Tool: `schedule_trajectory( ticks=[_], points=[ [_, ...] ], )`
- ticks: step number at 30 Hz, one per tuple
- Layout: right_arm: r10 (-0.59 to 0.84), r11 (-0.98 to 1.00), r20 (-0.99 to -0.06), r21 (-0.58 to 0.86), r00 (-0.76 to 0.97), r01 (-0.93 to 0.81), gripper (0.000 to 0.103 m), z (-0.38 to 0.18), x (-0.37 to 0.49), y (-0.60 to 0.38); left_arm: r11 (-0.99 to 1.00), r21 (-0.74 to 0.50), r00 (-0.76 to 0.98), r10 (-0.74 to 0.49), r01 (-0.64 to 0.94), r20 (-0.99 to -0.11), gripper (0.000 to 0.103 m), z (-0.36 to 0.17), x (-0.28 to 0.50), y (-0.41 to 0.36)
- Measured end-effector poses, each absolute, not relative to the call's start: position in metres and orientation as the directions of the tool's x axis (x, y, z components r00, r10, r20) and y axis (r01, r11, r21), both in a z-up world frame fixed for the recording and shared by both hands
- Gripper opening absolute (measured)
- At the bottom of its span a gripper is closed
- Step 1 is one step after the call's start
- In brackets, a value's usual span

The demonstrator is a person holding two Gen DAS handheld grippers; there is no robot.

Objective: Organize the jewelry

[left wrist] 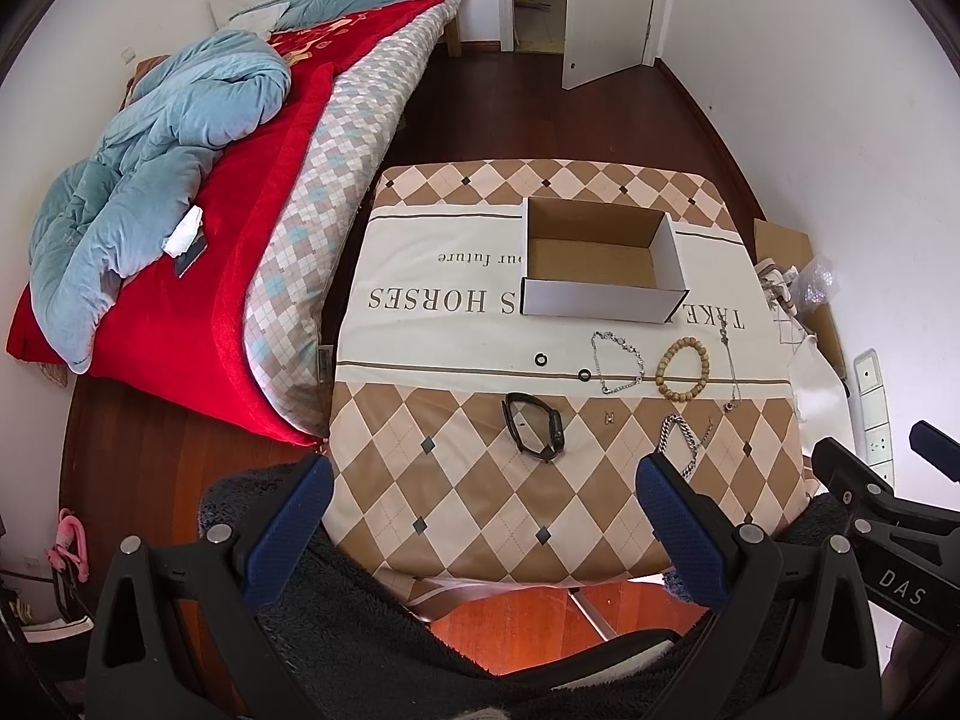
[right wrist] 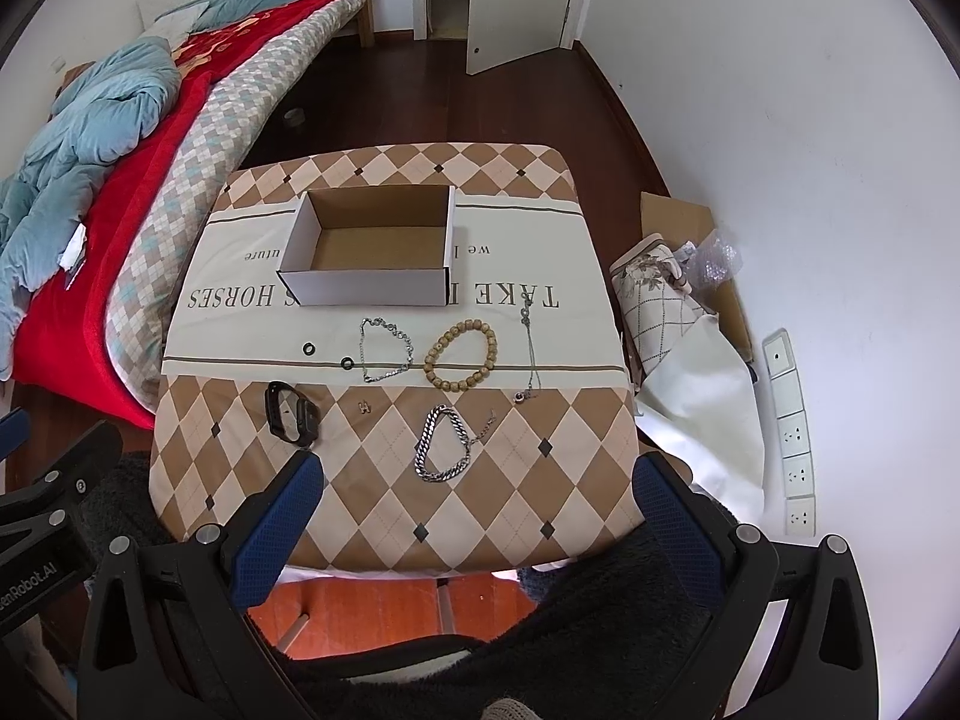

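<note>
Two fisheye views look down on a small surface (right wrist: 480, 516) covered with a diamond-patterned cloth, a bed at the left of each frame. An empty cardboard box (right wrist: 372, 252) sits in the upper middle of the right view.

The jewelry lies spread below the box, nothing yet inside it. In a row from left to right: two small black rings (right wrist: 309, 349), a thin silver chain (right wrist: 384, 348), a wooden bead bracelet (right wrist: 461, 355) and a long thin necklace (right wrist: 531, 354). Lower down are a black watch (right wrist: 291, 414), a tiny earring (right wrist: 363, 407) and a heavy silver link bracelet (right wrist: 445, 444).

The left tongs (left wrist: 483, 510) hang wide open at the bottom of the left view, holding nothing. The right tongs (right wrist: 477, 504) are likewise spread wide and empty, near the heavy bracelet.

Likely risks: the soft cloth may bunch up when the tongs pinch downward, dragging neighbouring pieces. The thin chains could slip out or trail and snag. The rings and earring look too small to grip surely and might roll off the edge.
</note>
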State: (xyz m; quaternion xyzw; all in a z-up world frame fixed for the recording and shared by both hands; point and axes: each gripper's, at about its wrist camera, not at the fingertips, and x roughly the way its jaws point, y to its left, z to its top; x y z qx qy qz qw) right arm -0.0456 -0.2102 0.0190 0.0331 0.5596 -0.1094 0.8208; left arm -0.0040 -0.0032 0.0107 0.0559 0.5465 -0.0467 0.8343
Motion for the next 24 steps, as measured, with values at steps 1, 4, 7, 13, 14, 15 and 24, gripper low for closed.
schedule_trajectory(
  ticks=[1, 4, 7, 13, 14, 15, 24],
  points=[
    [-0.144, 0.974, -0.925, -0.069, 0.351, 0.217, 0.103, 0.0189, -0.0464, -0.2090, 0.989, 0.042, 0.399, -0.016, 0.138, -0.917, 0.103, 0.0108, -0.0041, -0.0030],
    [-0.147, 0.973, -0.924, -0.072, 0.353, 0.218, 0.103, 0.0192, -0.0466, -0.2088, 0.990, 0.041, 0.399, -0.018, 0.138, -0.917, 0.103, 0.0107, -0.0042, -0.0027],
    [-0.147, 0.973, -0.924, -0.071, 0.354, 0.218, 0.103, 0.0185, -0.0464, -0.2083, 0.990, 0.042, 0.401, -0.017, 0.138, -0.916, 0.103, 0.0108, -0.0043, -0.0032],
    [-0.148, 0.974, -0.921, -0.073, 0.361, 0.213, 0.103, 0.0234, -0.0486, -0.2081, 0.990, 0.043, 0.405, -0.016, 0.137, -0.914, 0.103, 0.0107, -0.0044, -0.0037],
    [-0.148, 0.974, -0.920, -0.073, 0.362, 0.212, 0.103, 0.0237, -0.0487, -0.2085, 0.990, 0.045, 0.406, -0.014, 0.137, -0.914, 0.103, 0.0106, -0.0042, -0.0040],
    [-0.148, 0.975, -0.920, -0.073, 0.362, 0.212, 0.103, 0.0239, -0.0485, -0.2086, 0.990, 0.043, 0.406, -0.016, 0.135, -0.914, 0.103, 0.0115, -0.0043, -0.0036],
    [-0.147, 0.975, -0.919, -0.072, 0.365, 0.211, 0.103, 0.0243, -0.0488, -0.2082, 0.990, 0.039, 0.411, -0.019, 0.132, -0.912, 0.103, 0.0144, -0.0047, -0.0026]
  ],
)
